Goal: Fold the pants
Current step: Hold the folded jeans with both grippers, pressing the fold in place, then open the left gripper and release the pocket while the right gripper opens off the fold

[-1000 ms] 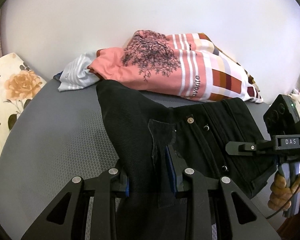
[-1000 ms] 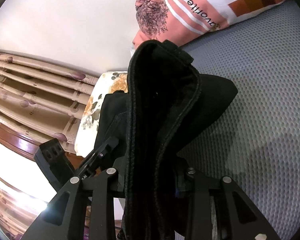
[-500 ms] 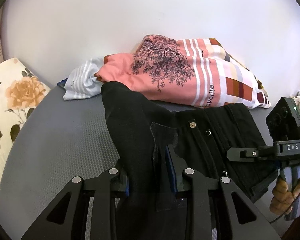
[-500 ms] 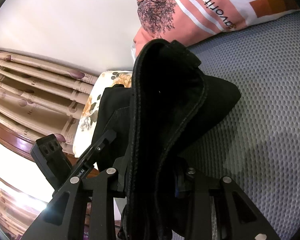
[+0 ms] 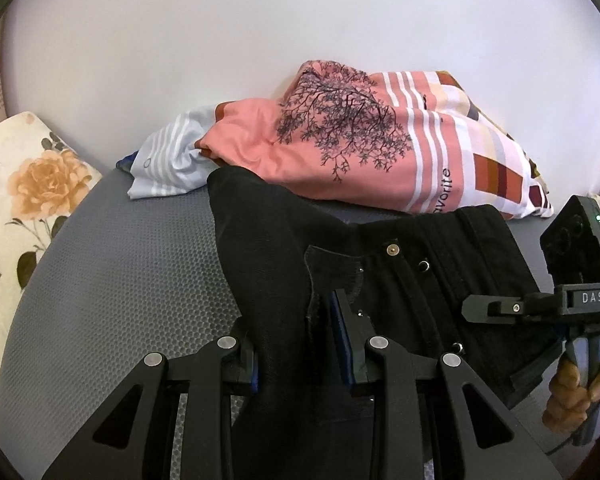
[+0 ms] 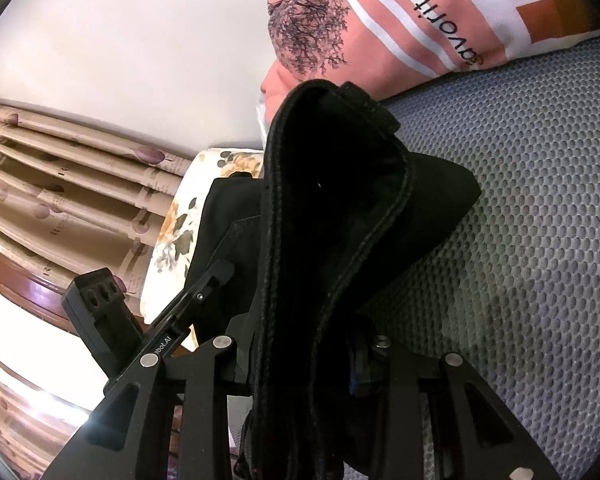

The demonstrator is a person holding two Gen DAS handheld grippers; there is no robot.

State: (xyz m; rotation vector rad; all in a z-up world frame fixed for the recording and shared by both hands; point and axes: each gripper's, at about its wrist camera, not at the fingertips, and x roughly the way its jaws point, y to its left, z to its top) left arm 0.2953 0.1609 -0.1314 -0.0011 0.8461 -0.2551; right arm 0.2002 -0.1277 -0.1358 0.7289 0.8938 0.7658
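Black pants (image 5: pixel 404 280) with metal buttons hang stretched between both grippers above a grey mesh bed (image 5: pixel 132 264). My left gripper (image 5: pixel 300 344) is shut on one end of the waistband, which bunches up between its fingers. My right gripper (image 6: pixel 304 356) is shut on the other end of the pants (image 6: pixel 332 208), whose thick folded edge rises in front of its camera. The right gripper also shows in the left wrist view (image 5: pixel 548 308) at the far right, and the left gripper shows in the right wrist view (image 6: pixel 204 292) at the left.
A pink striped pillow with a tree print (image 5: pixel 364 148) lies at the back against the white wall, with a light blue striped cloth (image 5: pixel 168 160) beside it. A floral cushion (image 5: pixel 24 200) sits at the left. Curtains (image 6: pixel 60 184) hang beyond the bed.
Both grippers have moved down and back a little with the pants still held; the pillow sits lower and nearer in the left view. Both grips are unchanged.
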